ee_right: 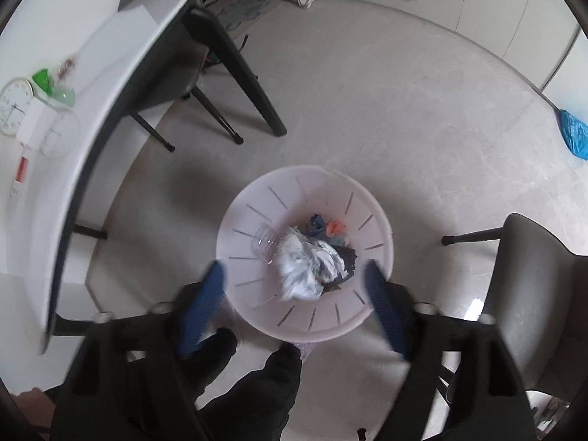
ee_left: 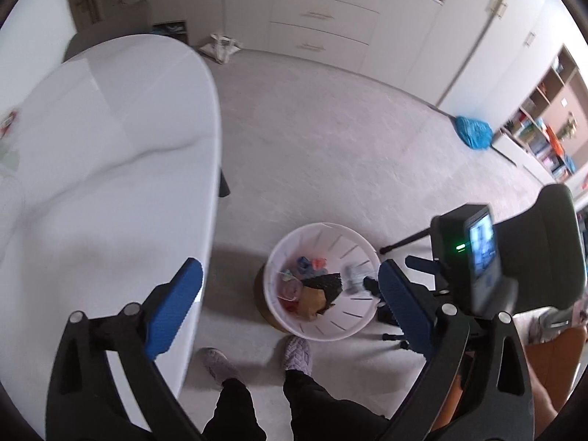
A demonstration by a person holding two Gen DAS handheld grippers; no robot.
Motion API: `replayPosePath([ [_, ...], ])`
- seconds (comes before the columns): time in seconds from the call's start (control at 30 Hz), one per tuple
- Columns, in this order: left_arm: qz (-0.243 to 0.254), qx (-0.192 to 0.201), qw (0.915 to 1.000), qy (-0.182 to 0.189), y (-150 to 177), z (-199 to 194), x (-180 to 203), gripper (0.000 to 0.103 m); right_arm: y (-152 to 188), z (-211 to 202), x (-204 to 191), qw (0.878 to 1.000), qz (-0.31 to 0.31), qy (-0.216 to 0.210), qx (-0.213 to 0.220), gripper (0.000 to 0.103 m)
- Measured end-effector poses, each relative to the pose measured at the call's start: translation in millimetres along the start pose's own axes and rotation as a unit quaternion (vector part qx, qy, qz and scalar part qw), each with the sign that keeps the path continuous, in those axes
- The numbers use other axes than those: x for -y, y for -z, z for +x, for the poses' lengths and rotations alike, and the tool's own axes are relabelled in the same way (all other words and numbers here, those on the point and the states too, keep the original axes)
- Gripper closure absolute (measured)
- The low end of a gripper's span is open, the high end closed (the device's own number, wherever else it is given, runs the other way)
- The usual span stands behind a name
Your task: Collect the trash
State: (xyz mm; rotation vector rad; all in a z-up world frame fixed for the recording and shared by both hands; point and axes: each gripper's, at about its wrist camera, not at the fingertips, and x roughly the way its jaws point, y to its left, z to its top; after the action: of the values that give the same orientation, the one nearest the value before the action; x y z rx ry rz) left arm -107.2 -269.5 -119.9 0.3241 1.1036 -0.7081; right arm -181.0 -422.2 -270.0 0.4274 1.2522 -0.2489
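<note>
Both wrist views look steeply down, sharing the white bin [ee_left: 323, 294] [ee_right: 305, 253].

Slotted plastic bin [ee_right: 375, 220], crumpled paper [ee_right: 305, 268]

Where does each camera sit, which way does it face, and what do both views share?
Left wrist: on the left tool, facing steeply down past the table; slippers and dark trouser legs show.
Right wrist: on the right tool, facing down straight over the bin, its pads apart; dark trouser legs show.
Shared: the white slotted bin with trash inside, the table, the blue bag.
</note>
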Motion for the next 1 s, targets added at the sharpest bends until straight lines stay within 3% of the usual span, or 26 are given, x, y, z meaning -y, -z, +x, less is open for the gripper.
replayPosePath([
  [0.17,-0.031,0.010,0.9993,-0.020,6.2,-11.3,-27.9,0.011,-0.6,14.2,-14.0,1.000,0.012,0.003,-0.023,0.008],
  [0.33,-0.065,0.023,0.9970,-0.035,13.2,-27.1,-51.1,0.011,-10.5,-8.1,-35.1,1.000,0.006,0.007,-0.009,0.002],
  [0.43,-0.083,0.036,0.9949,-0.046,15.7,-43.2,-66.8,0.011,-21.9,-35.2,-60.0,1.000,-0.014,0.003,0.009,0.002],
  [0.6,-0.105,0.067,0.9887,-0.083,13.9,-82.6,-95.0,0.010,-47.1,-107.4,-125.2,0.994,-0.067,-0.007,0.084,0.002],
  [0.8,-0.136,0.116,0.9740,-0.139,10.5,-149.1,-139.5,0.007,-74.0,-176.4,-207.8,0.978,-0.139,-0.041,0.148,0.002],
  [1.0,-0.196,0.152,0.9455,-0.211,10.6,-208.9,-189.0,0.007,-87.5,-236.9,-282.9,0.950,-0.213,-0.082,0.212,0.002],
])
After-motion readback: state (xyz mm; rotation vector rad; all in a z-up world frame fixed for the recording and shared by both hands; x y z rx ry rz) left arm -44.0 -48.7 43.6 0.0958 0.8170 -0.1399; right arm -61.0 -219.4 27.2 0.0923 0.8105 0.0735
